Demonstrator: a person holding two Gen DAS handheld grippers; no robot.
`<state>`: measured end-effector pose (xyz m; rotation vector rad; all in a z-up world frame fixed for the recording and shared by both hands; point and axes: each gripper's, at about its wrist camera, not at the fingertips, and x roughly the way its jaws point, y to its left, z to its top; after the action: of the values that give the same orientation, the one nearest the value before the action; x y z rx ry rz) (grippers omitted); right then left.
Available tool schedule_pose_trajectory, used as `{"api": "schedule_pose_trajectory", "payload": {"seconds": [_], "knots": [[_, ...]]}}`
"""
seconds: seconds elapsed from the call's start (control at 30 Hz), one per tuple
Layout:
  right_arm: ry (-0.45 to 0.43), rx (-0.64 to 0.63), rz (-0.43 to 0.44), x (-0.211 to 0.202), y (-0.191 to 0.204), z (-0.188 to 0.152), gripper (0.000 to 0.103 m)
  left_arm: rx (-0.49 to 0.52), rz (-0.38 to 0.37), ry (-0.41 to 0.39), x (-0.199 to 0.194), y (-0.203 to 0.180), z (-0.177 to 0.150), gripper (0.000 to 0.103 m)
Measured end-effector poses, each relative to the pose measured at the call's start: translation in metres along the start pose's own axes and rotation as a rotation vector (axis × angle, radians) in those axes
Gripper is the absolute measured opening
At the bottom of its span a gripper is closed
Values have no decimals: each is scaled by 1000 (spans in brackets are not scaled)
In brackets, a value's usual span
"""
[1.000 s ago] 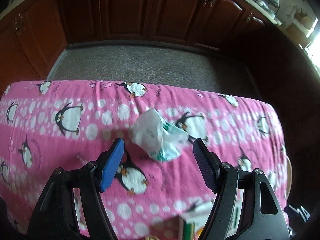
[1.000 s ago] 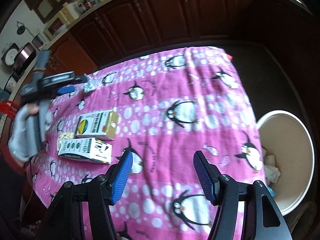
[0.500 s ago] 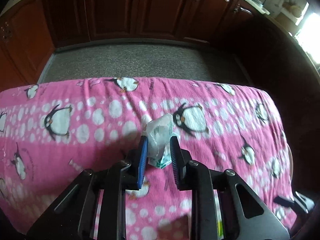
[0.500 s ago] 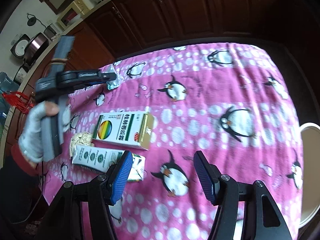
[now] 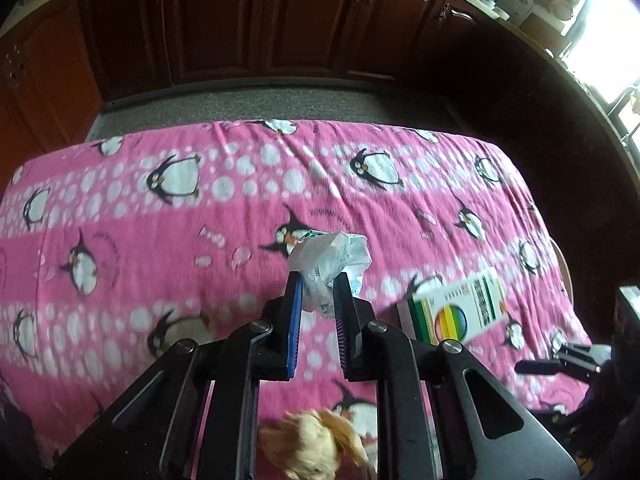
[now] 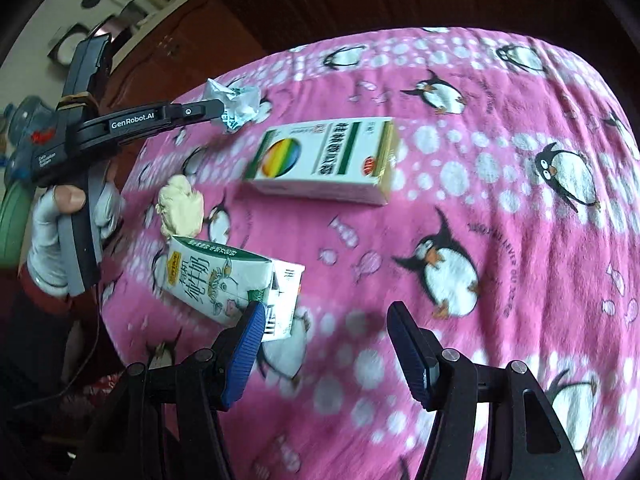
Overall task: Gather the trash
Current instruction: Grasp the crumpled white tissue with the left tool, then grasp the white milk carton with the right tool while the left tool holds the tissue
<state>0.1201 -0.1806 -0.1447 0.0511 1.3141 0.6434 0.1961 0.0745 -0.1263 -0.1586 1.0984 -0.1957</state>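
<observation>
So the left gripper (image 5: 316, 294) has the crumpled white plastic wrapper with teal print (image 5: 328, 264) pinched between its blue pads, right in the centre of the left wrist view. The jaws have just been closing, with the wrapper between them, and now they're clamped on its lower part while most of the wad puffs out above the tips. In the right wrist view you can see the same wad in the upper left, apparently lifted clear of the pink penguin-print fleece cloth (image 6: 500, 160).

My take on doing this step well: only a bit of the wrapper is actually between the pads, and crinkly film likes to slip, so keep the squeeze on and carry it smoothly, no jerks, until it's over whatever bin it's going into. I can't see a bin in either view.

The right gripper (image 6: 324, 334) is empty, its jaws spread, hovering at the bottom of its own frame just beside the white and green milk carton (image 6: 224, 280) lying on its side. I'd guess that's its next grab. Also waiting: the white box with a rainbow circle (image 6: 324, 160) mid-frame and a cream crumpled paper ball (image 6: 180, 204) left of centre. The carton looks slightly dented, so gripping across its narrow sides should hold better.
</observation>
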Motion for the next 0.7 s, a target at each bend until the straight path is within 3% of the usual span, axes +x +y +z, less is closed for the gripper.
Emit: {"api": "schedule_pose_trajectory", "payload": {"seconds": [0.17,0.3,0.7], "knots": [[-53,-79,-31,-14,13,9,64,-5,-12,-12,-21,7,-16,13],[-49,-212,5,-8,43,21,67,-23,-16,-6,-31,12,-24,13],[63,-565,82,26,97,37,75,-17,23,8,-86,23,-58,13]]}}
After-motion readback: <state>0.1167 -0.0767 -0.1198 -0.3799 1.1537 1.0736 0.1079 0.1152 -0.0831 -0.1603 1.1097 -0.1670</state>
